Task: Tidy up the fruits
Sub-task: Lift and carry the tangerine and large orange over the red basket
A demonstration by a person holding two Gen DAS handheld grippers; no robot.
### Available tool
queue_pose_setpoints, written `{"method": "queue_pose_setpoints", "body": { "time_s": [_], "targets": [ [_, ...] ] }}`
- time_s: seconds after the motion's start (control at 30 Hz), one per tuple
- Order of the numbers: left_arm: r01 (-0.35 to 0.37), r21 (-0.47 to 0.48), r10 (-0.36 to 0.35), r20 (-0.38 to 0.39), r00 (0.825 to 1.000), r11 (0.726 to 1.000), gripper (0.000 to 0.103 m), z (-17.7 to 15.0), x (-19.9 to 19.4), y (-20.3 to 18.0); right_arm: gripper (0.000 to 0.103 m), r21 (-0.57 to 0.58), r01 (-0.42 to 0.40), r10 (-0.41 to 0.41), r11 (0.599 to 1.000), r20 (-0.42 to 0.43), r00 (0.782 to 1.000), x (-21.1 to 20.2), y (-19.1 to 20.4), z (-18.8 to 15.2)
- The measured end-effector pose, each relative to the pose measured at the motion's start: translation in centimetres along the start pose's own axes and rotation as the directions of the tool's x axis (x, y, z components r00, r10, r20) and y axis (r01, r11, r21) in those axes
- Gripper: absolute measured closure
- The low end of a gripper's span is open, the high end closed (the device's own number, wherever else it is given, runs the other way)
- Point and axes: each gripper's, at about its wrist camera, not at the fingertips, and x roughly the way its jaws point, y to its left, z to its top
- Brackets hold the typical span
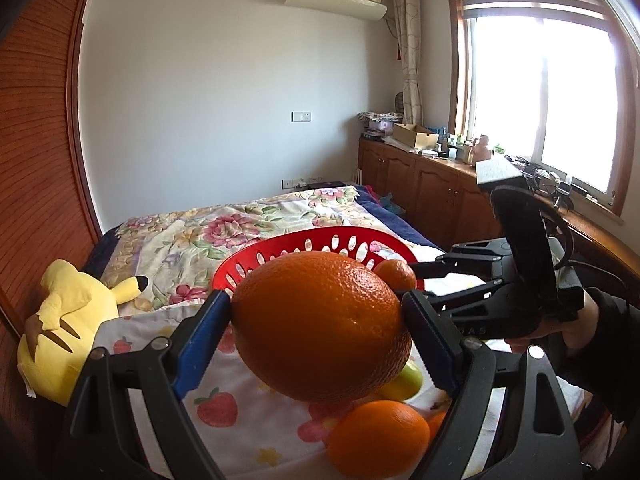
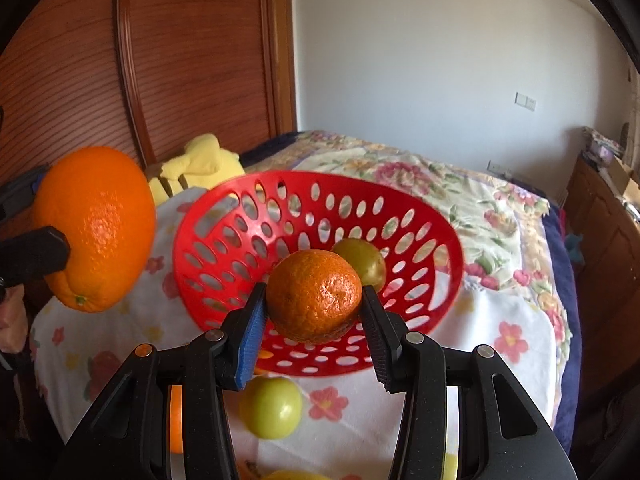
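My left gripper (image 1: 316,320) is shut on a large orange (image 1: 320,326), held in the air in front of the red perforated basket (image 1: 320,242). The same orange (image 2: 96,228) shows at the left of the right wrist view. My right gripper (image 2: 314,312) is shut on a small mandarin (image 2: 314,294), held over the near side of the basket (image 2: 224,236); the mandarin (image 1: 396,276) also shows in the left view. A green fruit (image 2: 362,260) lies inside the basket. A green apple (image 2: 270,406) and another orange (image 1: 378,438) lie on the cloth.
The basket stands on a strawberry-print cloth (image 1: 240,400) over a floral bedspread (image 1: 240,232). A yellow plush toy (image 1: 68,320) lies at the left by the wooden wardrobe (image 1: 36,140). Wooden cabinets (image 1: 420,188) run under the window at the right.
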Motion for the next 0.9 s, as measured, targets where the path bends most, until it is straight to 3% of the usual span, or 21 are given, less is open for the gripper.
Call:
{"method": "queue_pose_setpoints", "body": {
  "time_s": [0.53, 0.9],
  "targets": [
    [0.005, -0.021, -0.006, -0.061, 0.998, 1.0, 0.016, 0.6, 5.1, 1.3, 0.056, -0.027, -0.044, 0.042, 0.999, -0.087, 0.995, 3.9, -0.1, 0.1],
    [-0.001, 0.004, 0.001, -0.087, 0.996, 1.0, 0.016, 1.5, 7.6, 1.1, 0.051, 0.005, -0.052, 0.052, 0.999, -0.042, 0.998, 2.8, -1.1, 0.3]
  ]
}}
